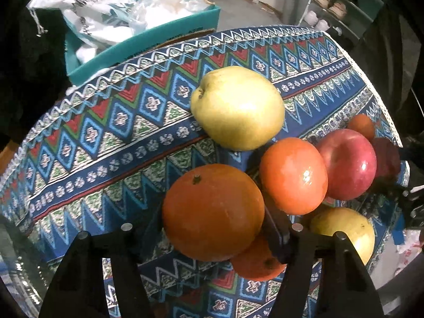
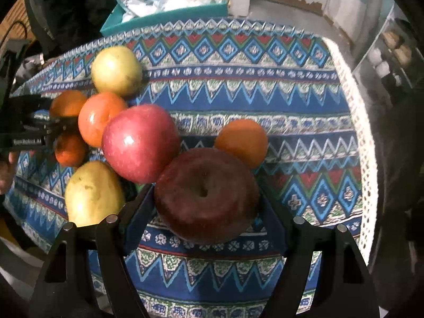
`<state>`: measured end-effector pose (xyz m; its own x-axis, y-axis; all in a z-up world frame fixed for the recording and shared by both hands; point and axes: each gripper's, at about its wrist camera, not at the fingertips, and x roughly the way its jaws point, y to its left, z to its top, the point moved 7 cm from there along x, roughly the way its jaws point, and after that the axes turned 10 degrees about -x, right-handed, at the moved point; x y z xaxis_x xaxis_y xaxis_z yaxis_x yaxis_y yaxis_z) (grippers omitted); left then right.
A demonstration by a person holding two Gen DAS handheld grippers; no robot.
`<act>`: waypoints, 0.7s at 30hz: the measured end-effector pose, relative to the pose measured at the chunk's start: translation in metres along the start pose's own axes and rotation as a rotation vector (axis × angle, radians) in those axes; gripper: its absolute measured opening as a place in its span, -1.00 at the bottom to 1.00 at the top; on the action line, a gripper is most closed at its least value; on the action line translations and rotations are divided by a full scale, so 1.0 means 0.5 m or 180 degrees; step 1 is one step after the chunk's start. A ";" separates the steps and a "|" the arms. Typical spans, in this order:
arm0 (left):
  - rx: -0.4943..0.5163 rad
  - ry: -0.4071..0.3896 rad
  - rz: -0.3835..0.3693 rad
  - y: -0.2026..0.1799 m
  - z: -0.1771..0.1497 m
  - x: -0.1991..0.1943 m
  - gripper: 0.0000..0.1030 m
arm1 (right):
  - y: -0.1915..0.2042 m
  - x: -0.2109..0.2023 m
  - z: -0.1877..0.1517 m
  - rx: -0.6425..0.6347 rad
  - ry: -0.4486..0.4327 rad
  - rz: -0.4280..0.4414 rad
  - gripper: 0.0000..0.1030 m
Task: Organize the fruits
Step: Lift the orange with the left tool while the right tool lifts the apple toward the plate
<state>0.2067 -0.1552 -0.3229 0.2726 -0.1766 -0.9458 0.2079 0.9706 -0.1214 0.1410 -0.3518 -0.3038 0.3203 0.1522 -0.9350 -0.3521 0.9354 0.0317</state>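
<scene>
The fruits sit on a table with a blue patterned cloth [image 2: 265, 90], and most of them are bunched close together, so the sorting looks only partly done. The left gripper [image 1: 212, 228] has its two fingers on either side of a big orange [image 1: 213, 212]; they seem to be squeezed on it, though only one finger shows clearly against the fruit. A smaller orange [image 1: 254, 265] lies just under it, close to the camera. Farther back is a yellow-green apple [image 1: 238, 107], and to the right sit an orange-red fruit [image 1: 292, 176], a shiny red apple [image 1: 349, 164] and a yellow pear [image 1: 344, 230]. The right gripper [image 2: 206, 206] has its fingers spread around a dark red apple [image 2: 206, 196], one on each side and very close to it, but I cannot tell if they are pressing on it yet. A lone orange [image 2: 242, 143] sits just behind that apple, away from the other oranges on the far left. The kinds are mixed: red apples are beside oranges, and the yellow fruits are well apart. I think putting like with like is mostly left to do. A teal box [image 1: 148, 42] full of white bags [image 1: 106, 8] stands behind the table; nothing shows it is part of the job.
</scene>
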 end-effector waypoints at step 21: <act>-0.0129 -0.0541 -0.0070 -0.004 -0.019 -0.186 0.33 | 0.044 -0.165 0.081 -0.0050 -0.0673 -0.0280 0.49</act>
<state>0.1721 -0.1392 -0.2374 0.4239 -0.2198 -0.8787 0.1786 0.9714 -0.1568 0.1425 -0.3307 -0.2118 0.5268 0.1354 -0.8391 -0.3280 0.9432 -0.0537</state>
